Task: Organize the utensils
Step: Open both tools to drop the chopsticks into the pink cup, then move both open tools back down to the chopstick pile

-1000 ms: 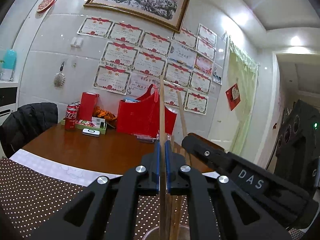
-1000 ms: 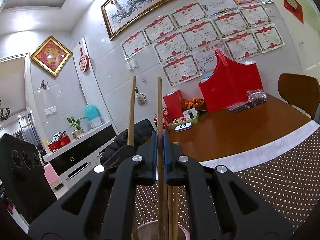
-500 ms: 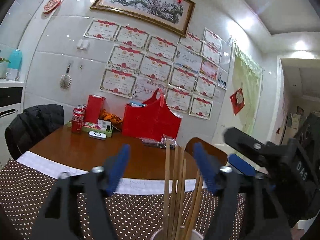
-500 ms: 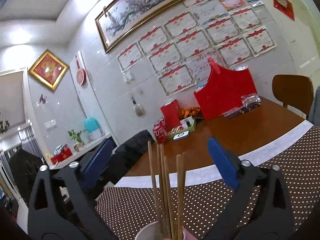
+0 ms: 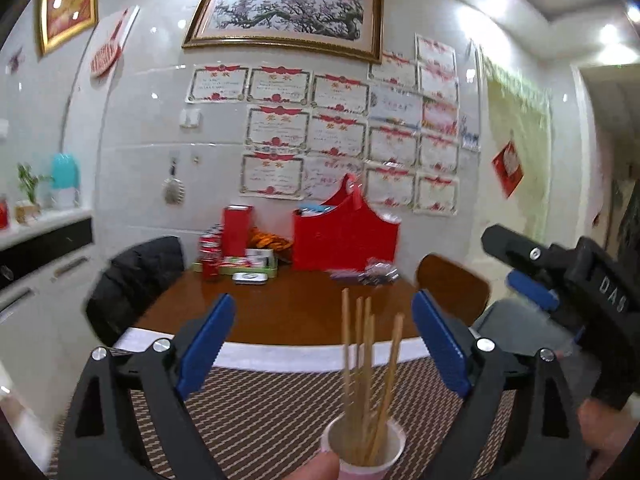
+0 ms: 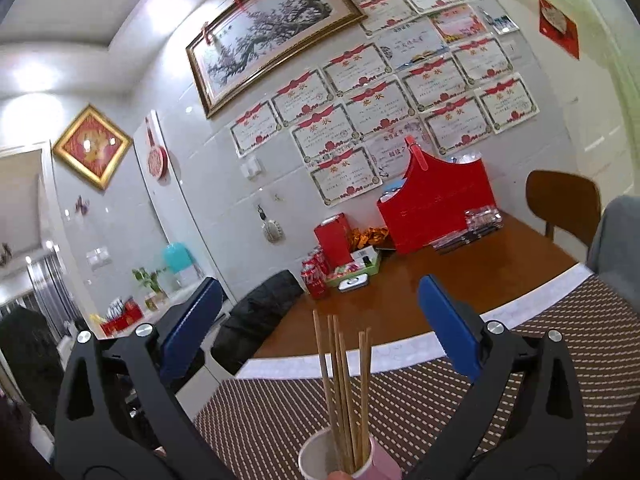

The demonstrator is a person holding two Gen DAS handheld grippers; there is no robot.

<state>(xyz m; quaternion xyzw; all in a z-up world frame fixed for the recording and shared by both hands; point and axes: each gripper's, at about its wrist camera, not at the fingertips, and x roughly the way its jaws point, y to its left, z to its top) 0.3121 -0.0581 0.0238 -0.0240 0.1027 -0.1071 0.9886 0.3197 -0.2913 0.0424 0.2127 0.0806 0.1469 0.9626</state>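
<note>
Several wooden chopsticks [image 5: 364, 364] stand upright in a pink-and-white paper cup [image 5: 363, 450] on the dotted brown table mat [image 5: 272, 408]. My left gripper [image 5: 322, 340] is open and empty, its blue pads wide apart on either side of the chopsticks, above the cup. In the right wrist view the same chopsticks [image 6: 344, 380] stand in the cup [image 6: 340, 460], and my right gripper [image 6: 320, 320] is open and empty around them. The right gripper's black body also shows in the left wrist view [image 5: 560, 280] at the right.
A brown wooden table [image 5: 288, 312] reaches to the tiled wall. At its far end stand a red bag [image 5: 346, 236], a red box [image 5: 236, 230], cola cans [image 5: 210, 254] and a green tray. A black jacket hangs on a chair [image 5: 132, 280] at left; a wooden chair [image 5: 452, 288] at right.
Both grippers were shut on chopsticks a second ago. They have opened wide, let the chopsticks drop into the cup, and pulled back and up.
</note>
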